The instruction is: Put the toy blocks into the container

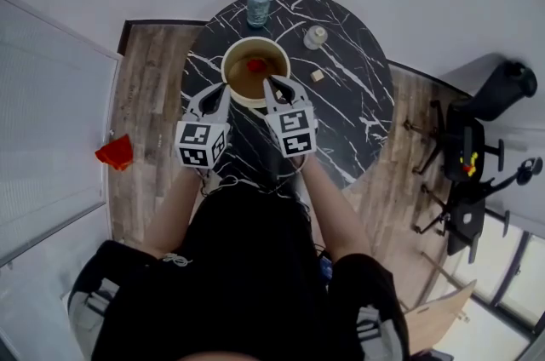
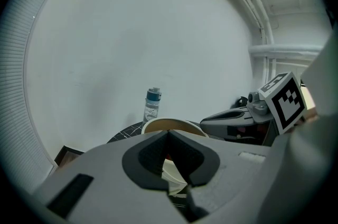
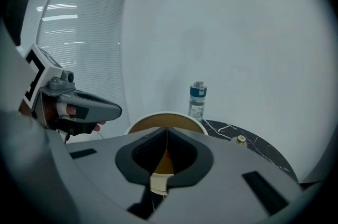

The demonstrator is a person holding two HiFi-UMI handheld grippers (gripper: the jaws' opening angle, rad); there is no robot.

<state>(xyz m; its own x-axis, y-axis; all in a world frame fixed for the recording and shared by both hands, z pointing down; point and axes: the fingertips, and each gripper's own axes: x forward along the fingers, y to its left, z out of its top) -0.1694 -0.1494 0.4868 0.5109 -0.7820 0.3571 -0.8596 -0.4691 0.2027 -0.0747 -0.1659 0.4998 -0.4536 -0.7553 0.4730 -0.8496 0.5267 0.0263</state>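
In the head view, a cream container (image 1: 228,65) stood on a round black marble table (image 1: 358,95), with a red block (image 1: 255,65) lying inside it. A small tan block (image 1: 317,76) sat on the table just to the container's right, apart from it. A bottle (image 1: 259,0) and a small jar (image 1: 315,37) stood farther back. The left gripper (image 1: 220,92) pointed at the container's near left rim, and the right gripper (image 1: 274,82) reached over its near edge.

In the left gripper view, the jaws were clenched together with nothing between them. The container's rim and the bottle showed beyond them.

In the right gripper view, the jaws likewise met tip to tip and were empty, with the container's brown inside and a bit of red just past them.
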